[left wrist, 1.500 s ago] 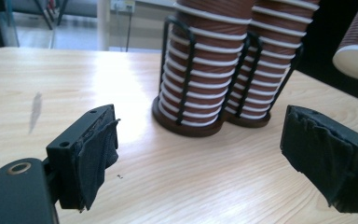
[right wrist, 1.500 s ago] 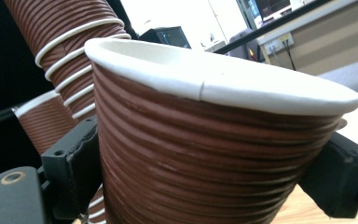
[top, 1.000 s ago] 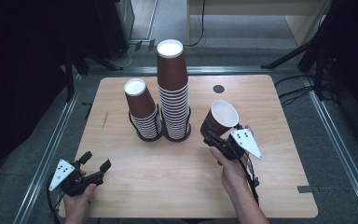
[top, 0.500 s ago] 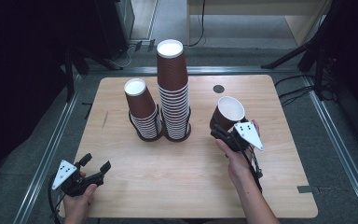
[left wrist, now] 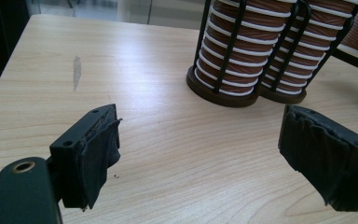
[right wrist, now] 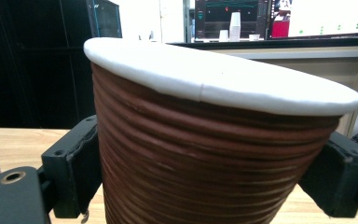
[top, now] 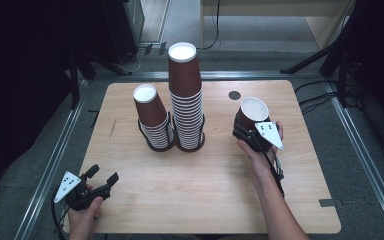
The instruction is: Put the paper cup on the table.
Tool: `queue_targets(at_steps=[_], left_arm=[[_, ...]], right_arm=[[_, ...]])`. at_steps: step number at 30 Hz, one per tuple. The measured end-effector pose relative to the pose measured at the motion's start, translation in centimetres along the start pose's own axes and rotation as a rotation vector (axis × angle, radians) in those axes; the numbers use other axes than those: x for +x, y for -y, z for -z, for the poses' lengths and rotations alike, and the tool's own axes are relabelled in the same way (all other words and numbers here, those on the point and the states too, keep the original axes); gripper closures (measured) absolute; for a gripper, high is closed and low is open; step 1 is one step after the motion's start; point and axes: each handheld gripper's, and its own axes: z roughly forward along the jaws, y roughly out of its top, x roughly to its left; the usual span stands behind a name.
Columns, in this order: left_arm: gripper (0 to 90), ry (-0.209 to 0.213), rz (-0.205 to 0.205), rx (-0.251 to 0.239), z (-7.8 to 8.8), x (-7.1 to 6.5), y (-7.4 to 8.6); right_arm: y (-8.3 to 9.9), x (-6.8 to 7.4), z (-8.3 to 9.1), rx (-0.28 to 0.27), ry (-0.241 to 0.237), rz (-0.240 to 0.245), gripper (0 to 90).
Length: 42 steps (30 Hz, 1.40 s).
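Your left gripper [top: 102,177]: lower left of the high view, jaws wide apart, nothing between them.
Short cup stack [top: 153,116]: centre left, upright in its holder.
Tall cup stack [top: 186,95]: just beside it, centre.
Brown cup [top: 251,112]: centre right, upright.
Your right gripper [top: 244,131]: clamped on that cup's sides.

Ahead of the left jaws and off to their right, two caged stacks of ribbed brown cups [left wrist: 242,51], standing side by side on a pale wooden table [left wrist: 168,140]. Farther ahead of the left-hand jaw, a grey scuff [left wrist: 77,70]. Far beyond the right jaws, dark monitors [right wrist: 214,16] and white cups [right wrist: 234,25].
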Motion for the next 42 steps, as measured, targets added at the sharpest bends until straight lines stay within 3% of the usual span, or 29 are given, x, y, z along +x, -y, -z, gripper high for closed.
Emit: queue_targets(at_steps=[2,10,17,42], left_arm=[[12.8,0.003,-0.001,0.002,0.0,0.0,0.0],[12.9,0.008,-0.007,0.007,-0.2,-0.1,0.0],[12.9,0.009,-0.002,0.006,-0.2,0.0,0.0],[13.0,0.008,0.000,0.004,-0.2,0.0,-0.1]], right_arm=[[0.1,-0.1,-0.4,0.009,0.007,0.024,12.0],[0.6,-0.6,-1.7,0.028,0.025,0.037,12.0],[1.0,-1.4,-2.9,0.061,0.040,0.027,12.0],[2.3,-2.8,-5.1,0.136,0.055,0.070,11.7]])
